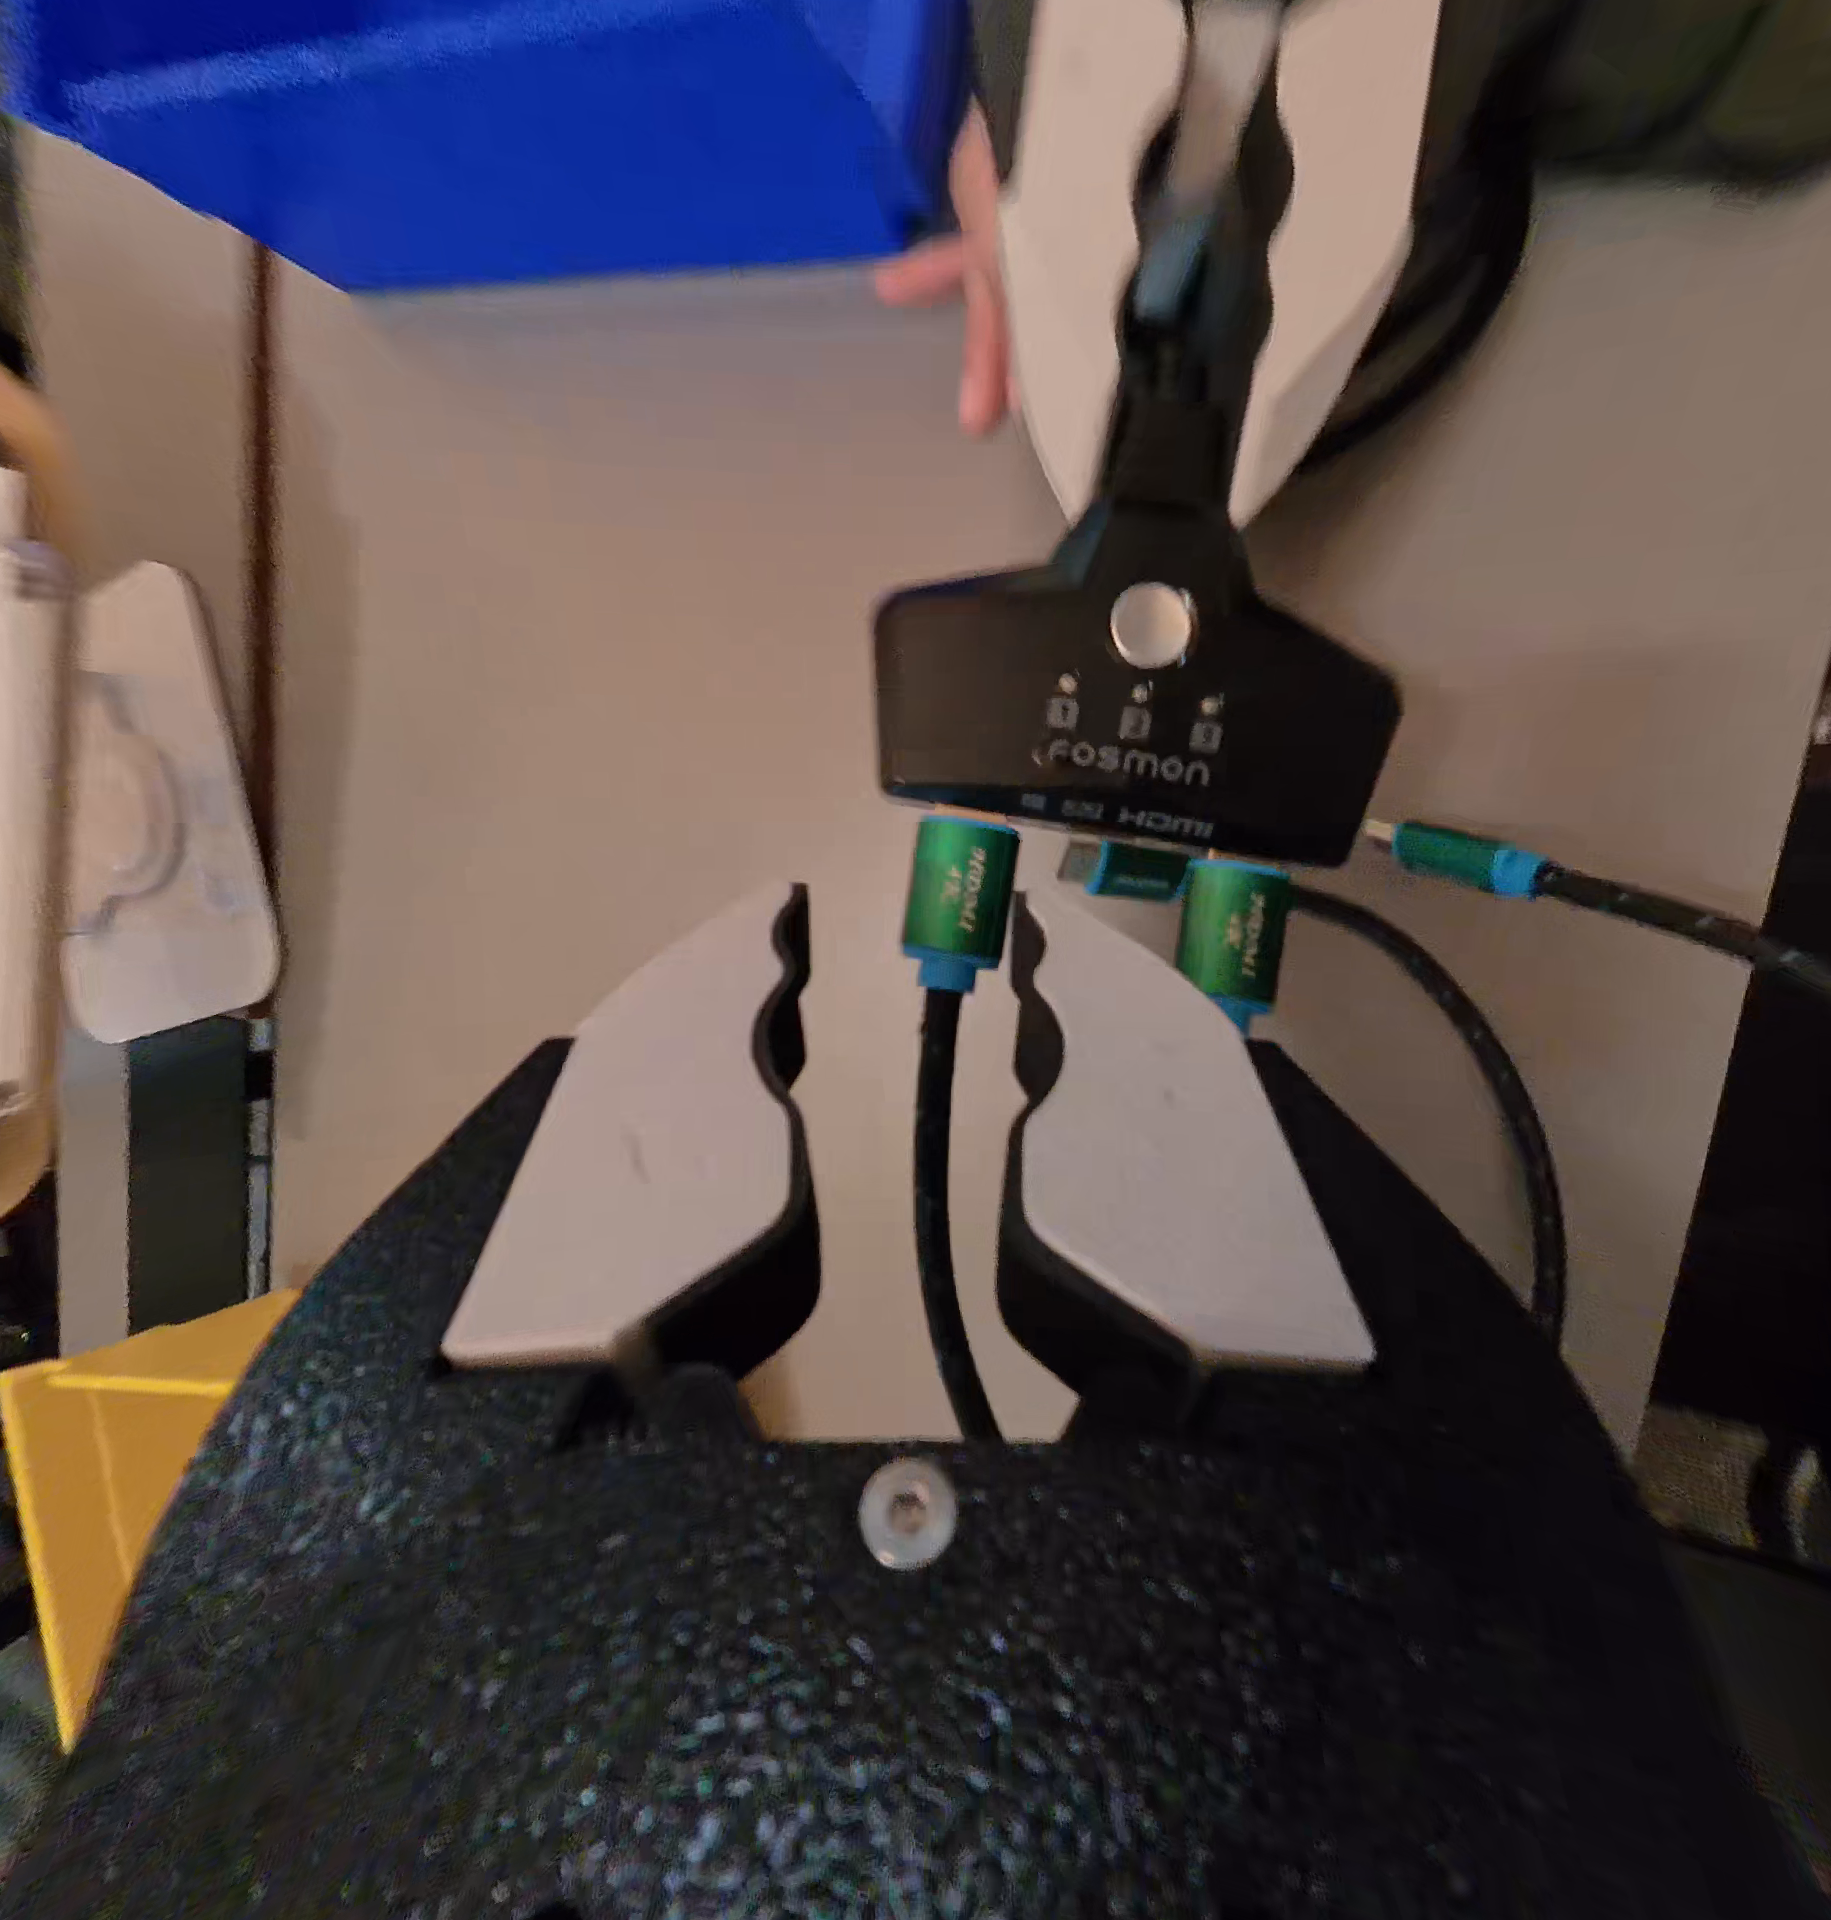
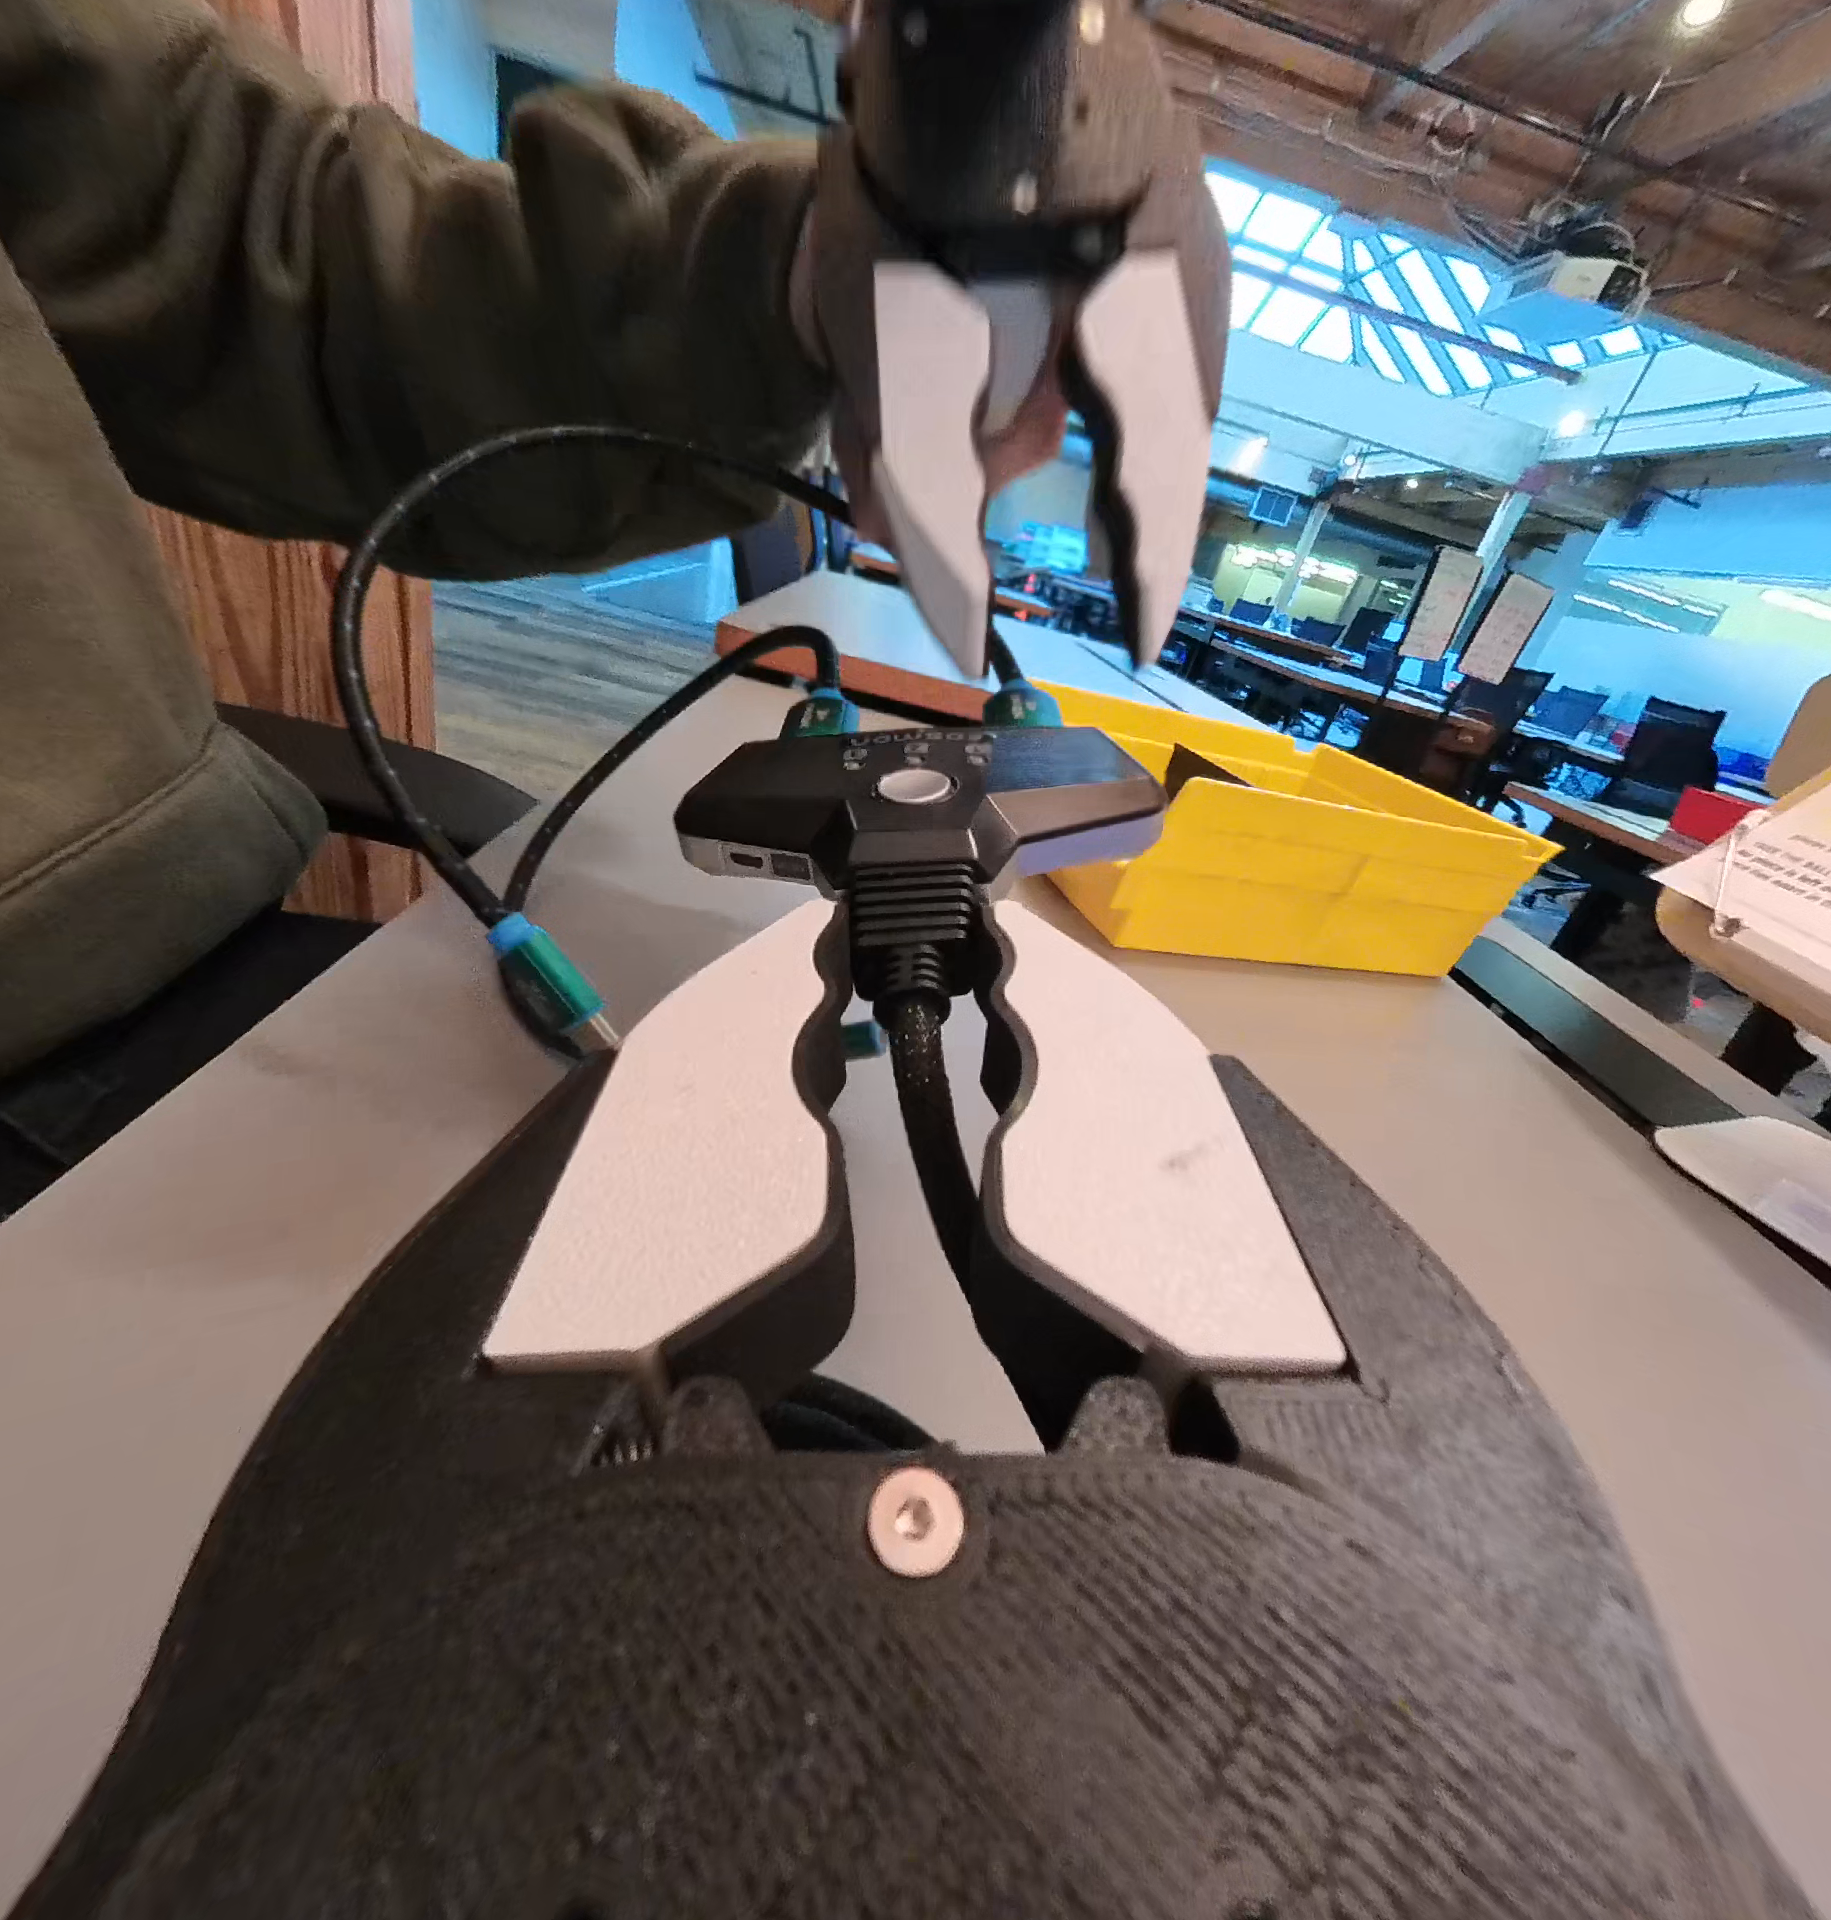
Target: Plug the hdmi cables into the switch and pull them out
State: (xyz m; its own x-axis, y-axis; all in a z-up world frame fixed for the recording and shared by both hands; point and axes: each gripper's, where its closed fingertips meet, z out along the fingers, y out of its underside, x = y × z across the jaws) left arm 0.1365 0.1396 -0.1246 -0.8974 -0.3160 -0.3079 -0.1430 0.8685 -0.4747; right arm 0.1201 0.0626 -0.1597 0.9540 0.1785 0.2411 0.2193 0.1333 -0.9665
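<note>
The black HDMI switch (image 1: 1129, 717) has two green HDMI plugs in its near ports, one on the left (image 1: 958, 894) and one on the right (image 1: 1228, 935). My left gripper (image 1: 911, 914) is open, with its tips on either side of the left plug and its cable running between the fingers. Two loose green plugs lie on the table, one under the switch (image 1: 1129, 868) and one to the right (image 1: 1451, 857). My right gripper (image 2: 911, 935) is shut on the ribbed cable collar of the switch (image 2: 921, 800). The left gripper (image 2: 1046, 623) hangs open beyond the switch.
A yellow bin (image 2: 1306, 862) stands on the grey table (image 2: 1513, 1195) right of the switch. A blue bin (image 1: 475, 135) lies beyond it in the left wrist view. Papers (image 2: 1804, 883) lie at the right edge. A person's green sleeve (image 2: 371, 312) is at the left.
</note>
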